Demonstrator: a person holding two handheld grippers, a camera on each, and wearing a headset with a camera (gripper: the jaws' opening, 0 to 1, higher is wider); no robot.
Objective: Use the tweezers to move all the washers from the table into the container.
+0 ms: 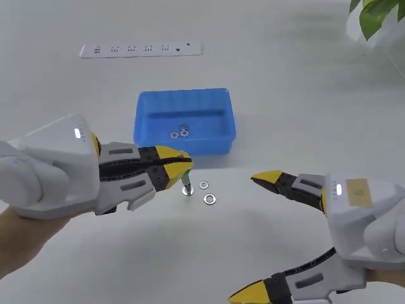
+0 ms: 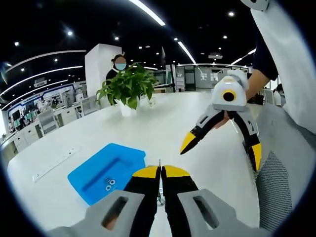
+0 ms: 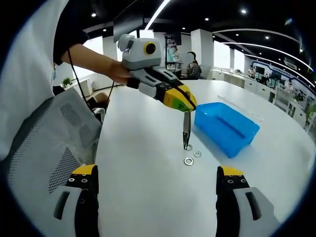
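**Lining up a pick**

Nearest, at the bottom of the head view: the right gripper [image 1: 254,235], jaws spread wide with nothing between them, hanging above the bare table [image 1: 285,114]. Best held out there, clear of the work.

A little further in: the left gripper [image 1: 183,161], clenched on the tweezers [image 1: 187,182]. Jaws pressed together in its own view, the thin shaft standing out between them. Tweezers near upright, tips down at the table.

Just beside the tips: two loose washers [image 1: 209,199], lying flat, close together but apart. Possibly a third right at the tips; too small to tell, and too small to tell whether anything is pinched.

Judged as the pick step, with more of the job left to do. To do it well:

- Tilt the tweezers to slide one tip through the hole. Avoid pressing straight down on the flat face, at the risk of skating a thin ring away.
- Squeeze steadily through the gripper, without jerks.
- Take one at a time.
- Lift only enough to pass the near wall.

Beyond, near the pick spot: the blue container [image 1: 183,147], open-topped, with a few stored washers [image 1: 180,133] on its floor. Release low over that floor to limit bouncing.

Farther back: a white power strip [image 1: 140,49], and green leaves [image 1: 378,16] at the far right corner.
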